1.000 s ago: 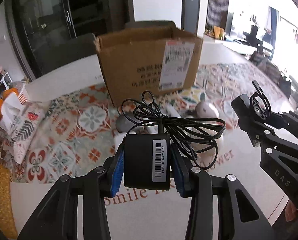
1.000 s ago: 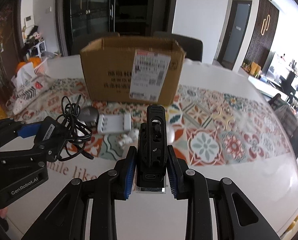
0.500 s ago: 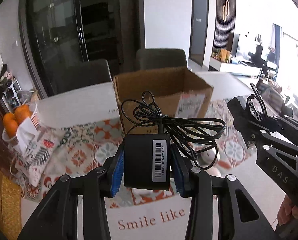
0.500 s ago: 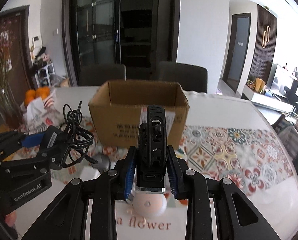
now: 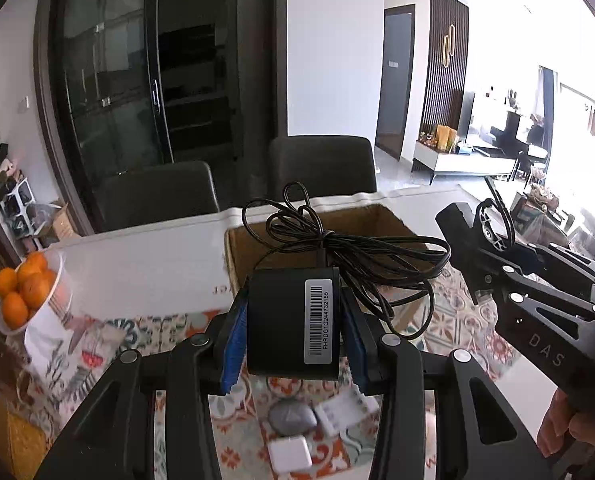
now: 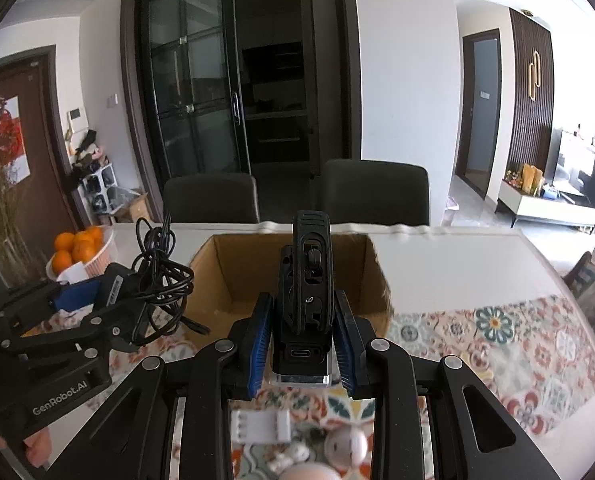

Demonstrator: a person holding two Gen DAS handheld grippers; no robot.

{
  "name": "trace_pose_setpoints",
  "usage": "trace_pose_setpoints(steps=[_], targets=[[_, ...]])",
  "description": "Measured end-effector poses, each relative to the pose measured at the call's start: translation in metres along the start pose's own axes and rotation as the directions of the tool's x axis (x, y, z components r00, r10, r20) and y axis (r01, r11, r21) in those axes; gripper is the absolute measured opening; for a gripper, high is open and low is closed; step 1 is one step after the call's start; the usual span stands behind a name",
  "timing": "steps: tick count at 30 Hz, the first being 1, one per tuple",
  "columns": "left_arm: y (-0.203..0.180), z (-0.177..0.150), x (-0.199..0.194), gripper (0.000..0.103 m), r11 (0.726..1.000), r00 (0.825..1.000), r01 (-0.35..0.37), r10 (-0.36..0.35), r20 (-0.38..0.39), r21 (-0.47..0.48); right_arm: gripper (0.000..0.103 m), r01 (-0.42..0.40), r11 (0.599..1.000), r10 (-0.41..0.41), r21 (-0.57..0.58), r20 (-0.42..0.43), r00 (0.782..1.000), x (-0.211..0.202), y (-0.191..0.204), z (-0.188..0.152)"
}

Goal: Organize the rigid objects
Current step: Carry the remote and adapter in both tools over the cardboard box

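My left gripper (image 5: 293, 344) is shut on a black power adapter (image 5: 289, 320) with a barcode label; its coiled black cable (image 5: 349, 248) hangs forward over the open cardboard box (image 5: 249, 248). My right gripper (image 6: 301, 344) is shut on a black clip-like device with a USB-C port (image 6: 305, 304), held upright in front of the same box (image 6: 233, 280). In the right wrist view the left gripper (image 6: 109, 296) with the adapter hovers by the box's left wall. In the left wrist view the right gripper (image 5: 481, 264) is at the right.
Below on the patterned tablecloth (image 5: 465, 320) lie a grey mouse (image 5: 291, 416), a white battery holder (image 6: 261, 424), a white square block (image 5: 289, 454) and small white pieces (image 6: 345, 446). A bowl of oranges (image 5: 25, 288) stands at the left. Two dark chairs (image 6: 373, 192) stand behind the table.
Both grippers have risen with their loads and come nearer the box. The box's open inside now shows, and the items on the cloth have dropped low in the frames.
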State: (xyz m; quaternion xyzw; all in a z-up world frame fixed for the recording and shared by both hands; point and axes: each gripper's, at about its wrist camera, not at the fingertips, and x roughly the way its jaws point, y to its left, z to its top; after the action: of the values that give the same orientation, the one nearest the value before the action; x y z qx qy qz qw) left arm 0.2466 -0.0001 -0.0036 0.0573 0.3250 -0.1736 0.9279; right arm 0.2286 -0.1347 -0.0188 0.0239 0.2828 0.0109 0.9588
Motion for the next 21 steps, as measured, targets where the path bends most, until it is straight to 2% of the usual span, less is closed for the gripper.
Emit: trace_pose_setpoints(steps=[4,11,21], targets=[[0.004,0.021,0.022,0.042,1.0,1.0,0.013,-0.013,-0.015,-0.005,0.03,0.007,1.0,-0.007,-0.002,-0.004,1.0,0.018,-0.005,0.02],[0.004,0.049,0.065,0.042,1.0,0.998,0.016,-0.015,-0.065,0.008,0.03,-0.024,0.999,0.025,0.025,-0.077,0.997,0.067,-0.019,0.045],[0.002,0.053,0.12,0.042,1.0,0.986,0.014,-0.013,-0.169,0.006,0.03,-0.024,0.999,0.031,0.036,-0.207,0.978,0.131,-0.033,0.046]])
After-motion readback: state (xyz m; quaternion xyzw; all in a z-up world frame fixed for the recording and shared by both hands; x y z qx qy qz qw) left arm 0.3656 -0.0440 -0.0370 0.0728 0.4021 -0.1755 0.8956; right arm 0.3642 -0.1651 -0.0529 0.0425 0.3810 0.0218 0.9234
